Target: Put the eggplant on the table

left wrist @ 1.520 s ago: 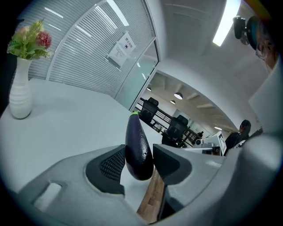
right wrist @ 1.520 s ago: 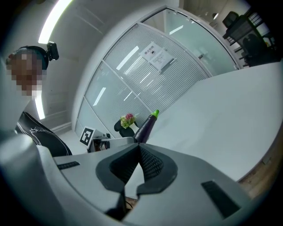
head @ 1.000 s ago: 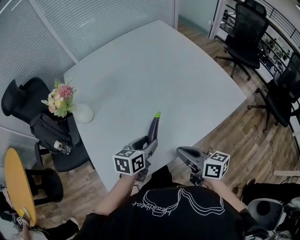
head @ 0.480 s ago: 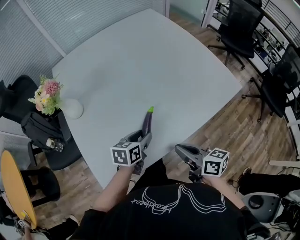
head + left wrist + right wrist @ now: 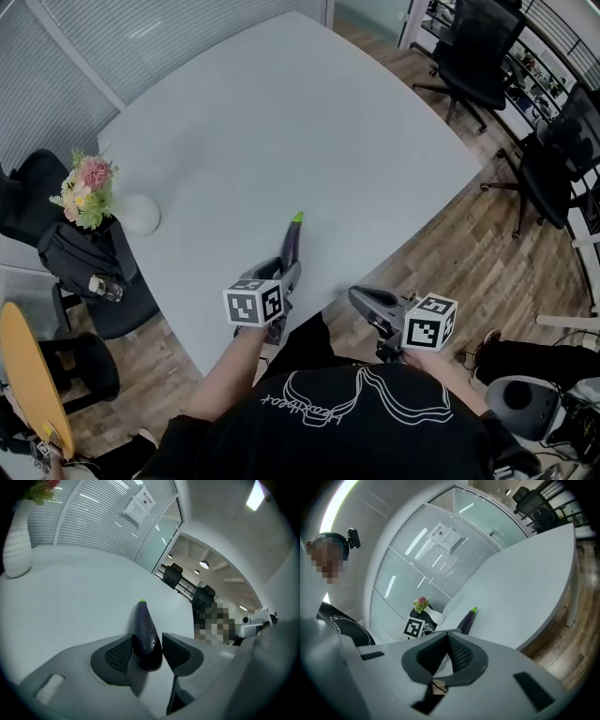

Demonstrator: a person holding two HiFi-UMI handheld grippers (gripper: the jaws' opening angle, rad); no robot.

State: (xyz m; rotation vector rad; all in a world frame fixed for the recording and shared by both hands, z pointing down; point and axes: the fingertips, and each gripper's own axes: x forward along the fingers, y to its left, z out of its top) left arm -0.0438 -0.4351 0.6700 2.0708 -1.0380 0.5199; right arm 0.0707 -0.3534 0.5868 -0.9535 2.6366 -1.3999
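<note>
A dark purple eggplant (image 5: 293, 242) with a green stem tip sticks out forward from my left gripper (image 5: 289, 272), low over the near edge of the pale grey table (image 5: 281, 122). In the left gripper view the eggplant (image 5: 146, 632) sits butt-end between the two pads, and the left gripper (image 5: 147, 646) is shut on it. I cannot tell whether it touches the tabletop. My right gripper (image 5: 361, 300) hangs off the table's near edge, over the floor, shut and empty. In the right gripper view the right gripper (image 5: 449, 637) has its pads meeting, with the eggplant (image 5: 467, 618) beyond.
A white vase (image 5: 141, 214) with flowers (image 5: 84, 192) stands at the table's left edge. Black office chairs (image 5: 478, 47) are at the far right, and another chair with a bag (image 5: 80, 262) sits at the left. A yellow round board (image 5: 28, 375) is at the lower left.
My left gripper has sunk toward the tabletop with the eggplant still in it. The right gripper has hardly moved.
</note>
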